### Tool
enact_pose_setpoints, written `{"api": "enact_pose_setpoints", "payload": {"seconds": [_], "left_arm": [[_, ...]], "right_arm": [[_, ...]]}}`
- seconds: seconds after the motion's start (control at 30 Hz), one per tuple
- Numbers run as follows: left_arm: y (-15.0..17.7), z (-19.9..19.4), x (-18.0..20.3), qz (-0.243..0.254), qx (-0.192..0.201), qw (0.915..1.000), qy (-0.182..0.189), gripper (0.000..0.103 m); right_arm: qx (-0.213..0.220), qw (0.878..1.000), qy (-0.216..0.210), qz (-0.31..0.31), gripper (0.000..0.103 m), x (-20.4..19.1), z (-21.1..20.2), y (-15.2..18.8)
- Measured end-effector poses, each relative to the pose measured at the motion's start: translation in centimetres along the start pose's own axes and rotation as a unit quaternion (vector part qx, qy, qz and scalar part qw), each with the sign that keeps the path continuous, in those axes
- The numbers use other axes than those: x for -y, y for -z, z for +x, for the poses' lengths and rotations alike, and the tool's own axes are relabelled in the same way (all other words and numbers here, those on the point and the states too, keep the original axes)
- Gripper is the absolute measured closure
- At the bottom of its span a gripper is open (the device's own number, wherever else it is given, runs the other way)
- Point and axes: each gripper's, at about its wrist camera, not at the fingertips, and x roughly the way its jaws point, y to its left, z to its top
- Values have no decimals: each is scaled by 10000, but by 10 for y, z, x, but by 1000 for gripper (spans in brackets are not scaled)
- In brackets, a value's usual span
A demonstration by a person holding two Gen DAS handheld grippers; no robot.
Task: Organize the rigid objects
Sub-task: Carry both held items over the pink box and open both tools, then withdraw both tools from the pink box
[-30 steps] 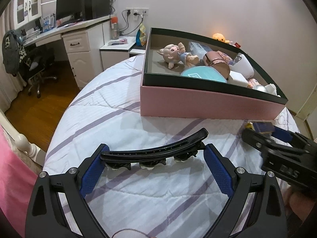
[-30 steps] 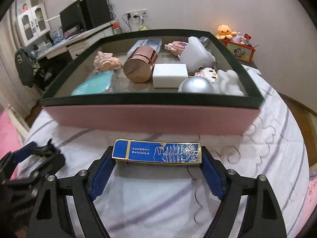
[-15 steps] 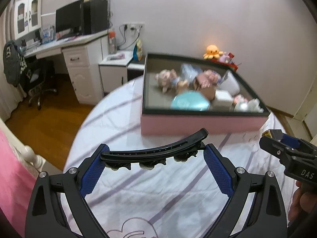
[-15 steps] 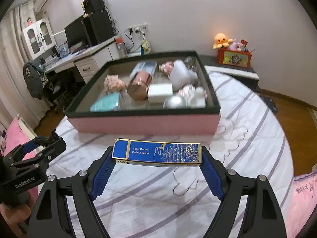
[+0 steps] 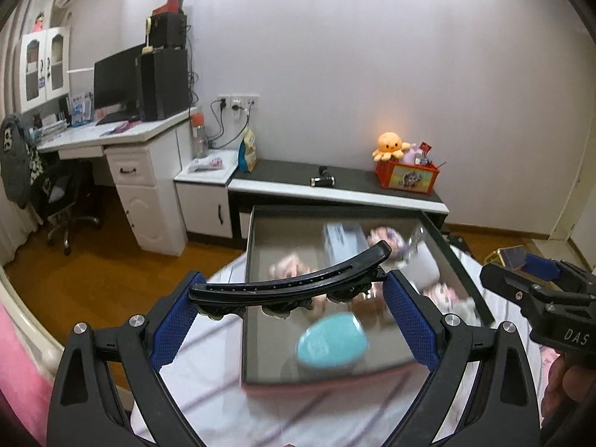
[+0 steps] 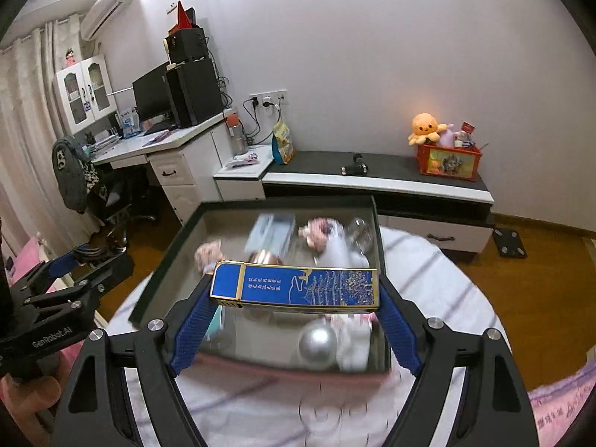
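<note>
Fingers [image 6: 193, 331] grip blue box [image 6: 294, 287]; neighbouring gripper [image 6: 56, 298] reads "GenRobot.AI".

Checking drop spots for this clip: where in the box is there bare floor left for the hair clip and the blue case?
The box has bare floor along its left wall, behind the teal pouch. Its right half is crowded: silver ball, white items, doll. Both views are blurred there.
</note>
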Motion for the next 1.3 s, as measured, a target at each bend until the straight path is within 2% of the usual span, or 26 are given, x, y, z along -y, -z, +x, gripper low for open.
{"api": "enact_pose_setpoints", "payload": {"seconds": [0.2, 0.47, 0.6, 0.63, 0.7, 0.73, 0.93, 1.3], "left_arm": [[-14, 39, 11, 98, -157, 9998, 0, 6], [-3, 87, 23, 161, -607, 9980, 48, 6], [3, 96, 21, 171, -742, 9971, -89, 3], [4, 95, 20, 175, -741, 9970, -121, 0], [4, 93, 18, 172, -725, 9970, -199, 0], [4, 91, 16, 157, -723, 9970, -216, 0], [6, 67, 9, 131, -593, 9976, -330, 0], [16, -20, 5, 124, -159, 9992, -346, 0]], "right_arm": [[-116, 9997, -143, 148, 20, 7, 31, -18], [-423, 9982, -248, 333, 19, 15, 64, -11], [-571, 9972, -265, 392, 17, 18, 73, -8], [-594, 9969, -285, 430, 14, 19, 74, -7], [-644, 9961, -295, 523, 10, 21, 75, -6], [-657, 9959, -289, 543, 0, 21, 75, -5], [-456, 9956, -393, 711, 0, 21, 47, -4], [59, 9968, -234, 767, 0, 18, -44, 7]]}}
